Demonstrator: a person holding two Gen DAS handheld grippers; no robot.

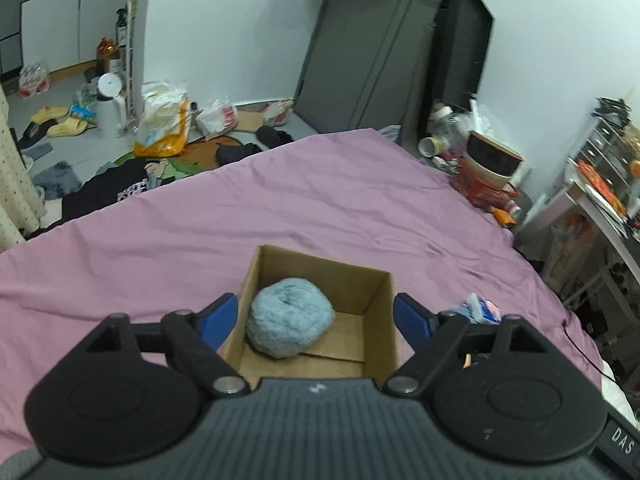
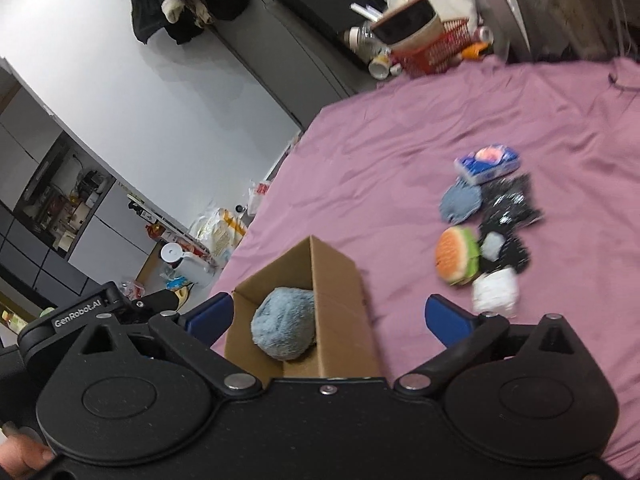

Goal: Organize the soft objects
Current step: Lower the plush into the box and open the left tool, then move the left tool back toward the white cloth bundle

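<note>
A fluffy light-blue ball (image 1: 290,323) (image 2: 283,323) lies inside an open cardboard box (image 1: 374,284) (image 2: 340,284) on the purple bedsheet (image 1: 240,208). My left gripper (image 1: 316,318) hangs above the box, jaws wide apart, nothing between the blue pads. My right gripper (image 2: 328,318) is open too, its jaws spread on either side of the box with nothing gripped. To the right on the sheet lies a pile of soft things: a burger plush (image 2: 458,256), a white roll (image 2: 496,290), a blue-grey cloth (image 2: 460,202), a black speckled cloth (image 2: 508,212) and a tissue pack (image 2: 486,164) (image 1: 482,308).
A red basket (image 2: 432,54) with bowls and cups stands past the bed's far edge, also the red basket (image 1: 486,190) in the left wrist view. The floor (image 1: 80,136) holds bags, slippers and clothes. A desk (image 1: 604,208) stands at the right. A hand (image 2: 24,458) shows at the lower left.
</note>
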